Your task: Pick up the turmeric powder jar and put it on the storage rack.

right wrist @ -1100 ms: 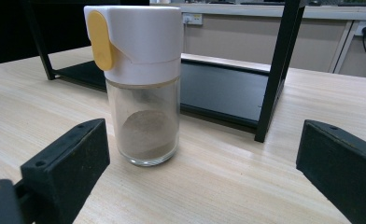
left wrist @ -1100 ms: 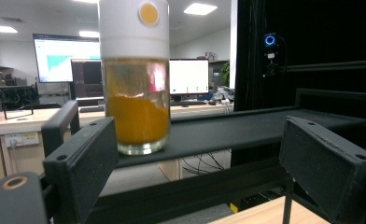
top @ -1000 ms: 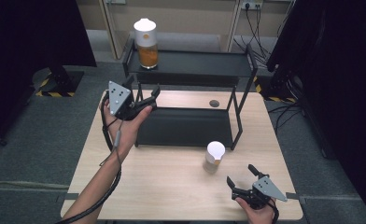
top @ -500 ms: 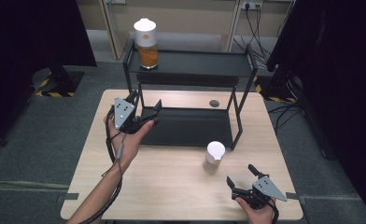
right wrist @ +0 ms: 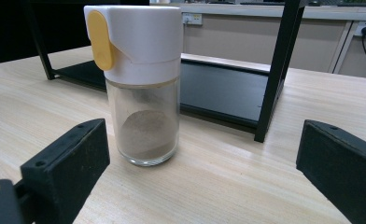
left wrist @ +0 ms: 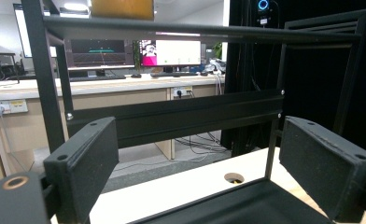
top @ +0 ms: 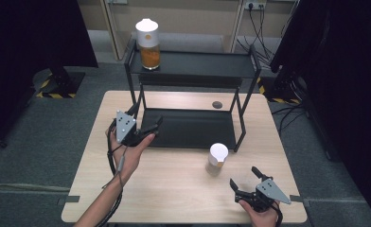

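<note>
A small glass shaker (top: 217, 158) with a white lid holds grey powder and stands on the wooden table (top: 174, 189), in front of the black two-tier rack (top: 198, 66). My right gripper (top: 245, 178) rests near the table's front right edge, open and empty. In the right gripper view the shaker (right wrist: 141, 84), with its yellow tab, stands just ahead of my open gripper (right wrist: 195, 172), left of centre. My left gripper (top: 145, 118) hovers low at the rack's front left corner, open with nothing between its pads. The left gripper view looks past the gripper (left wrist: 209, 163) into the rack's lower shelf (left wrist: 246, 205).
A tall jar (top: 148, 45) with a white lid and orange contents stands on the rack's top shelf at the left. A round hole (top: 216, 104) sits in the table behind the lower shelf. Rack posts (top: 240, 127) stand close behind the shaker. Dark curtains flank the table.
My left gripper has come down and slightly nearer, from above the rack's left corner to just over the table. The right gripper and the shaker have stayed put.
</note>
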Action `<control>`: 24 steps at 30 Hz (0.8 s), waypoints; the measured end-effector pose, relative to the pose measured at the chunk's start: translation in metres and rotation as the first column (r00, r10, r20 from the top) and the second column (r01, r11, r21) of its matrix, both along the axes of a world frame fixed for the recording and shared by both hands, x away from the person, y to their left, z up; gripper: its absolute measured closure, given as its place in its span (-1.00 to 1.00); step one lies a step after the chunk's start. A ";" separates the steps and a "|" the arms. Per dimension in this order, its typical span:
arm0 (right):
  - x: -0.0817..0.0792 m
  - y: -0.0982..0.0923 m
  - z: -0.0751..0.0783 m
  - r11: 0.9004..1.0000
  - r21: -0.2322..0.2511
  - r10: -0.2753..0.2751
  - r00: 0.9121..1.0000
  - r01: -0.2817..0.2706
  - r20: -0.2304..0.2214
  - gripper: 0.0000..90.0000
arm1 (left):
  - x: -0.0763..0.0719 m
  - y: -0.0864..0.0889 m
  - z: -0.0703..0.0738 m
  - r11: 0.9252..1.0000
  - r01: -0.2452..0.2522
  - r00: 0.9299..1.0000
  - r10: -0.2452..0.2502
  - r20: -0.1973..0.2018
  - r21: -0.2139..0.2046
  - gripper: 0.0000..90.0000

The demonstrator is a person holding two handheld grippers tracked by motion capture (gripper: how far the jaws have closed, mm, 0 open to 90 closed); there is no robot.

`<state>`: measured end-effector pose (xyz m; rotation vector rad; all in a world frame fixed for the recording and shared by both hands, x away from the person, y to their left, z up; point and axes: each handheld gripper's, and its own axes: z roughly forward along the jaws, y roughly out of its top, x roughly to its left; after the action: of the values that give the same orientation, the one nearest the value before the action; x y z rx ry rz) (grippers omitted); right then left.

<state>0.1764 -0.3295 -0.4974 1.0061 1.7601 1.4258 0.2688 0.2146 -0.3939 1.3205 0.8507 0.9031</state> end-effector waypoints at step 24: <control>0.000 0.000 0.000 1.000 -0.001 -0.001 1.000 0.001 0.001 -0.94 | -0.018 0.005 -0.057 1.000 0.013 0.997 -0.011 -0.076 0.023 -0.74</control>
<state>0.1761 -0.3292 -0.4975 1.0052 1.7588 1.4251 0.2511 0.2198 -0.4508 1.3860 0.8920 0.8601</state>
